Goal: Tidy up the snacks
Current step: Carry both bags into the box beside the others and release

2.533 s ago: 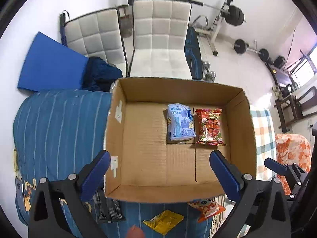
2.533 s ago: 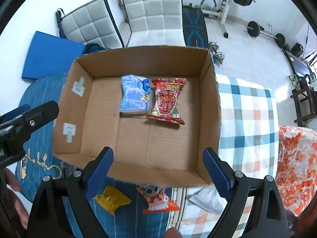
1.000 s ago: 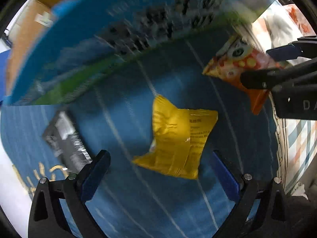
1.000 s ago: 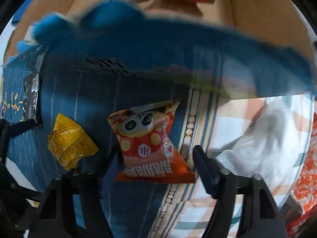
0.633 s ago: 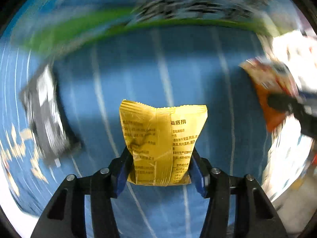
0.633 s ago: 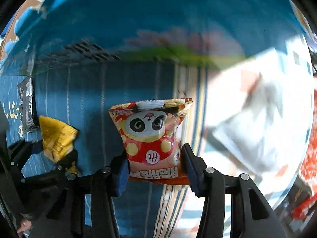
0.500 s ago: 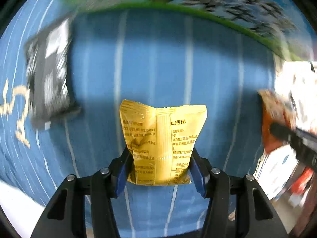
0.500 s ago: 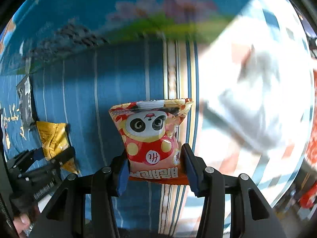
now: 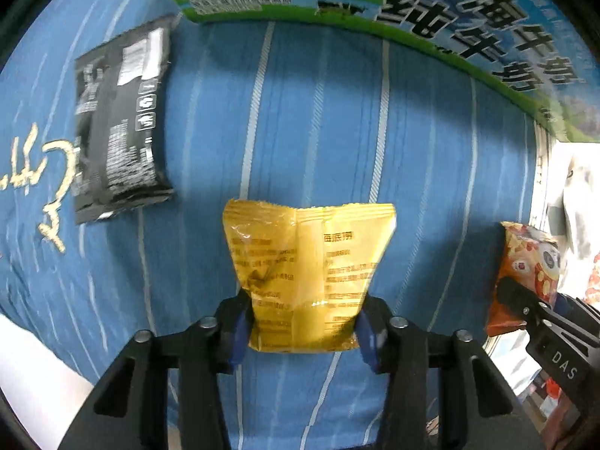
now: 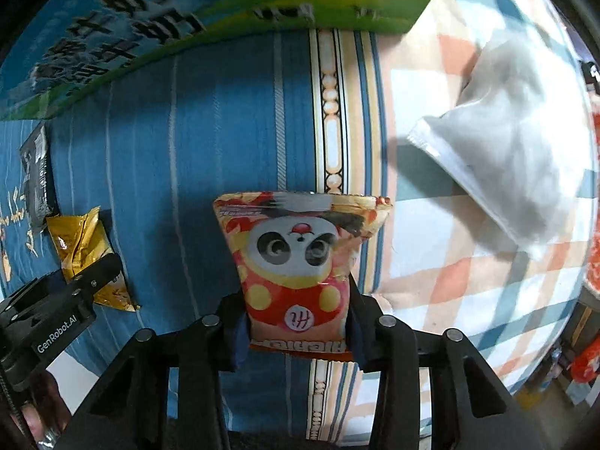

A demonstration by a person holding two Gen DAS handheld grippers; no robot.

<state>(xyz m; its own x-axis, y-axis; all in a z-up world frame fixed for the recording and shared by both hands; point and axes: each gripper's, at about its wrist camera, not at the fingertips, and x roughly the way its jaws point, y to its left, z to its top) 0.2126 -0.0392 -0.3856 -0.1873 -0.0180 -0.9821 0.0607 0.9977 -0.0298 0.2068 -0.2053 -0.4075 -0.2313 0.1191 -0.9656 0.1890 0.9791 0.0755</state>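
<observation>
While both tongs grip packets, white pouch right-view only.

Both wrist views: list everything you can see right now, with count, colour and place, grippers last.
yellow snack packet: 1, yellow, between the left gripper's pads above the blue striped cloth
panda snack packet: 1, red and orange with a panda face, between the right gripper's pads
black packet: 1, black with white print, lying on the blue cloth, upper left in the left wrist view
white bag: 1, white, on the checked cloth
printed box side: 1, blue and green with dark lettering, along the top of both views
blue striped cloth: 1, blue, under the snacks
checked cloth: 1, white, orange and teal, beside the blue cloth
left gripper: 1, black with blue pads, shut on the yellow packet
right gripper: 1, black with blue pads, shut on the panda packet
</observation>
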